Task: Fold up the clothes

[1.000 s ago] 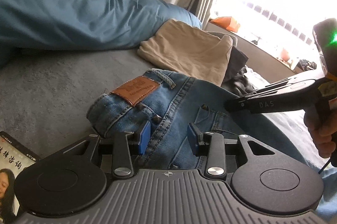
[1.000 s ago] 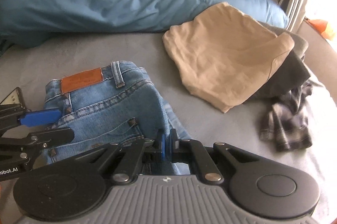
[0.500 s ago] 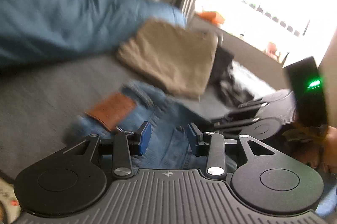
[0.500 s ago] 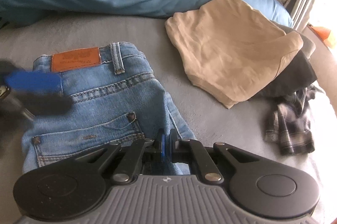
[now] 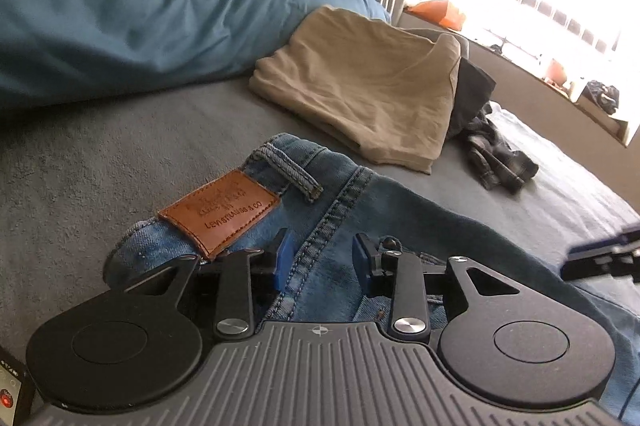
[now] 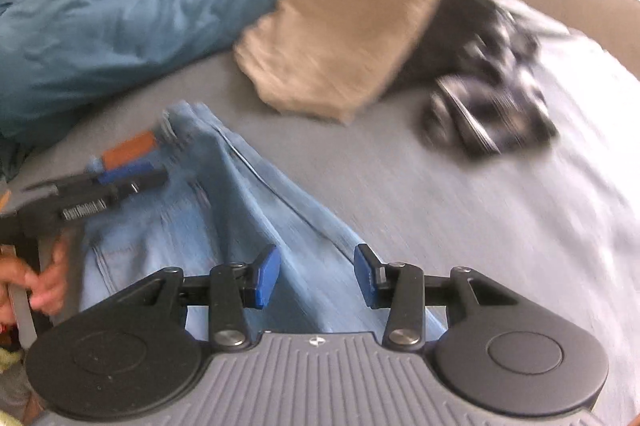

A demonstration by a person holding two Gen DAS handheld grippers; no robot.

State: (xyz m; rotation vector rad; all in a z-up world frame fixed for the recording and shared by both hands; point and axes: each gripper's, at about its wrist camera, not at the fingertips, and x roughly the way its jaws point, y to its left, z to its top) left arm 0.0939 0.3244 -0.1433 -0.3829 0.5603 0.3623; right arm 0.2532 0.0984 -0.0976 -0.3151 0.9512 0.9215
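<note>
Denim jeans (image 5: 344,209): on grey bed (image 5: 100,153), directly beneath both tools, waistband ahead of left tool (image 5: 322,260). Heavy, limp, stiff only at seams; best gripped at waistband or leg hem. Left tool: jaws closing, straddling a seam, pads not yet pressing. Right tool (image 6: 316,276): jaws opening, released, leg fabric below. Legs cut off by frame; right view blurred. Tan folded garment (image 5: 360,85) lies beyond.

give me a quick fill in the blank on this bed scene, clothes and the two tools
1. The brown leather patch is sewn on the ____.
2. The folded garment beyond the jeans is ____ in colour.
3. The plaid garment lies crumpled, not ____.
4. The right tool is opening, with nothing ____ between its pads.

Missing words: jeans; tan; folded; gripped
</note>
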